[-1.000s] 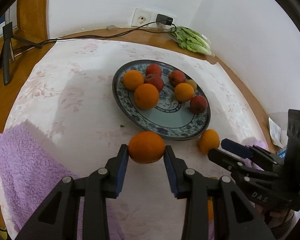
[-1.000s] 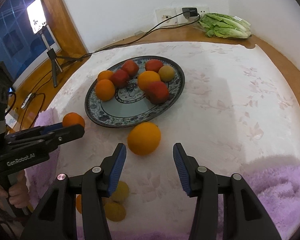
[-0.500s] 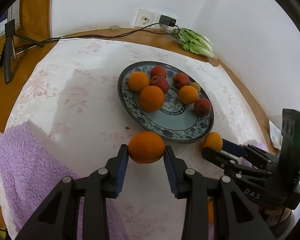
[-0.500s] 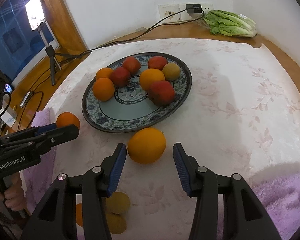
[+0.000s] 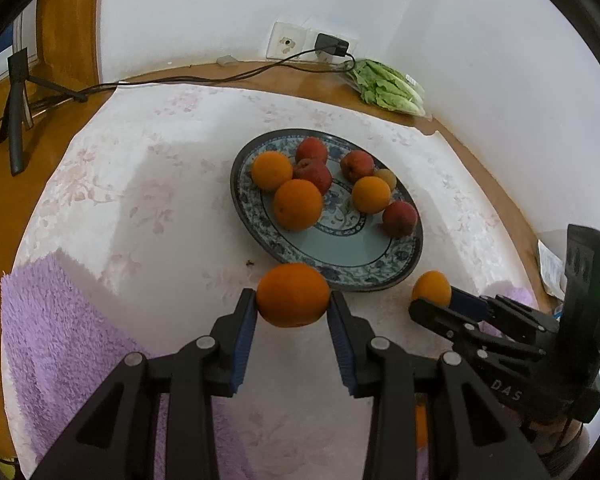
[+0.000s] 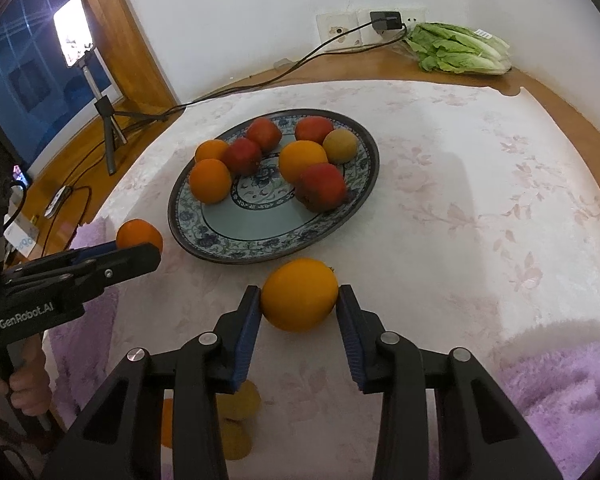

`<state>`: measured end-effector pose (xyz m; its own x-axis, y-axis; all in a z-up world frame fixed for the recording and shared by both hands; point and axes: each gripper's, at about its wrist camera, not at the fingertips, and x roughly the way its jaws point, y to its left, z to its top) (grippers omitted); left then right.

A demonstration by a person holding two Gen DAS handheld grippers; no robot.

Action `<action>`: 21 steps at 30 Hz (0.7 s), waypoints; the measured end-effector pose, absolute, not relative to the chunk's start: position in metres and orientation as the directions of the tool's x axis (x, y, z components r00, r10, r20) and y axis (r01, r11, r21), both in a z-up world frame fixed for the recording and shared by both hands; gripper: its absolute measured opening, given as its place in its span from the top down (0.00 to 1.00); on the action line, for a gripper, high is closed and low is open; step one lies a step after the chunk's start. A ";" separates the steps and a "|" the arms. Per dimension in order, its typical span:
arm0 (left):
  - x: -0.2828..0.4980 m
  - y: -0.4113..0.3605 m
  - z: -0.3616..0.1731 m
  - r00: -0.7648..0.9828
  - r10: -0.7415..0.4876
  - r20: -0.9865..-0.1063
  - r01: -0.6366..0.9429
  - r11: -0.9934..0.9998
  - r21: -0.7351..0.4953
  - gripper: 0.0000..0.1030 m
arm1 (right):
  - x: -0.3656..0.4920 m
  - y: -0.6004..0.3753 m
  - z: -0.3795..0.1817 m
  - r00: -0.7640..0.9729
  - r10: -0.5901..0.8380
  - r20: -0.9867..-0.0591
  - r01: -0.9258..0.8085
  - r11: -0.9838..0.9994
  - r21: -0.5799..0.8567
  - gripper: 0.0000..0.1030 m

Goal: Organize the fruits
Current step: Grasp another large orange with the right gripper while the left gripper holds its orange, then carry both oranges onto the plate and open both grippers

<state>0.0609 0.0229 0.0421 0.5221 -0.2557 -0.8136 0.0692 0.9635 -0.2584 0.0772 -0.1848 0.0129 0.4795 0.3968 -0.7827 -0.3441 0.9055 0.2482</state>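
Observation:
A blue patterned plate [image 5: 400,268] [image 6: 364,184] holds several oranges and red fruits. My left gripper [image 5: 293,312] is shut on an orange [image 5: 293,295] and holds it just before the plate's near rim; it also shows in the right wrist view [image 6: 139,234]. My right gripper [image 6: 299,306] has closed on a yellow-orange fruit [image 6: 299,294] resting on the cloth in front of the plate; the same fruit shows in the left wrist view [image 5: 431,288]. Both pads touch its sides.
Several small yellow and orange fruits [image 6: 236,404] lie under the right gripper. Purple towels [image 5: 56,340] [image 6: 560,392] lie at the near corners. Bagged lettuce [image 6: 458,50], a wall socket with cable [image 6: 384,20] and a lamp tripod [image 6: 108,120] stand behind.
The right gripper moved forward around the yellow-orange fruit and closed onto it. The left gripper rose and moved slightly toward the plate with its orange.

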 end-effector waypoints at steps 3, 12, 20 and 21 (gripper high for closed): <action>0.063 0.021 0.045 0.528 -0.256 -0.810 0.075 0.964 -0.256 0.63 | 0.076 -0.188 0.018 0.490 0.395 -0.777 -0.342 0.907 0.246 0.62; 0.079 0.015 0.050 0.548 -0.249 -0.799 0.093 0.967 -0.238 0.63 | 0.081 -0.186 0.034 0.523 0.395 -0.755 -0.350 0.908 0.232 0.62; 0.090 0.008 0.041 0.533 -0.255 -0.807 0.105 0.966 -0.236 0.63 | 0.089 -0.176 0.033 0.526 0.409 -0.746 -0.363 0.901 0.238 0.62; 0.090 0.007 0.041 0.539 -0.251 -0.804 0.108 0.967 -0.229 0.63 | 0.090 -0.175 0.033 0.526 0.412 -0.744 -0.366 0.899 0.239 0.62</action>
